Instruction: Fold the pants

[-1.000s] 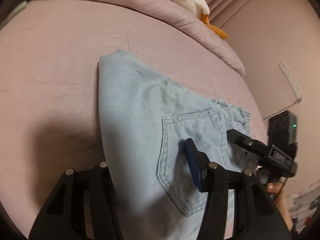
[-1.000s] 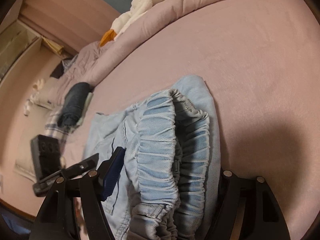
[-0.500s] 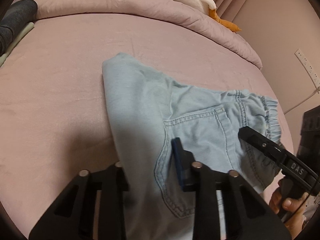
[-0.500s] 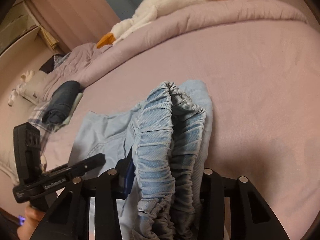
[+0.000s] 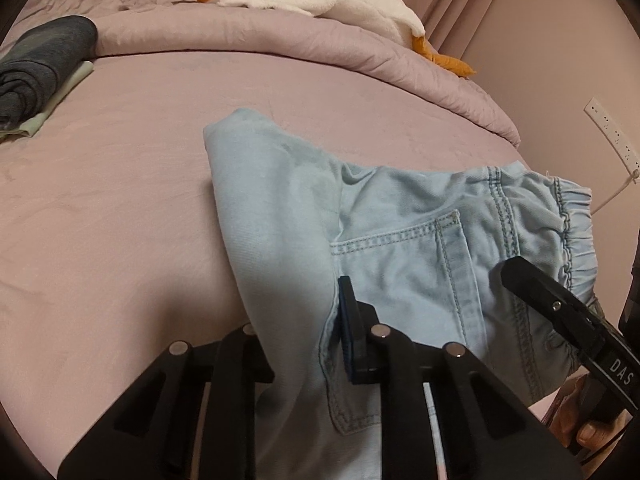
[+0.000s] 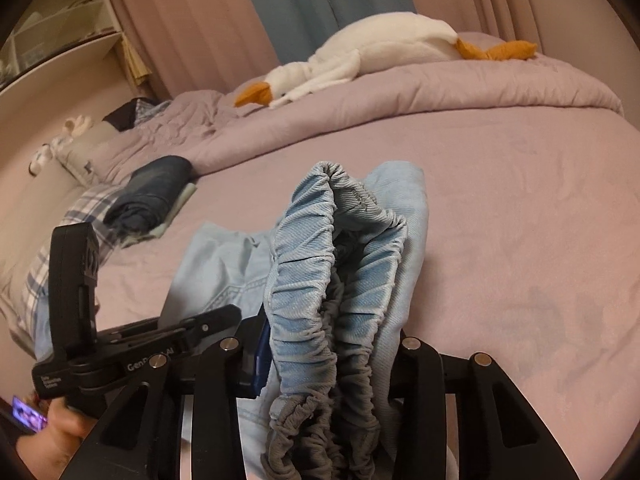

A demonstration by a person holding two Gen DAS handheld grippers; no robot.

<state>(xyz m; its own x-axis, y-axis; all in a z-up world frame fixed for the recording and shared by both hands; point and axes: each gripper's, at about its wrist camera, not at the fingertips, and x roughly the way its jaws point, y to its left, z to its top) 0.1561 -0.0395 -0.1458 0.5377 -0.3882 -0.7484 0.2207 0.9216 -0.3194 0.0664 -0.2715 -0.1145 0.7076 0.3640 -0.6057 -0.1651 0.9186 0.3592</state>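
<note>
**Pants pinched at both ends, fold lift under way**

Light-blue denim pants [image 5: 384, 240] lie on the pink bed [image 5: 120, 208], near end raised. Left gripper [image 5: 296, 332] jaws closing, pinching the fabric by the back pocket [image 5: 404, 276]. Right gripper [image 6: 332, 356] pinches the bunched elastic waistband [image 6: 320, 280]. Judged step: grasp made, fold beginning. Next: carry the held edge over toward the far hem, both hands level.

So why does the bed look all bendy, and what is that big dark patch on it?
Left wrist view: the fisheye lens curves the bed; the dark patch is shadow beside the pants. Right wrist view: same bending, black rounded corners, the waistband sharp, dim warm light.
</note>
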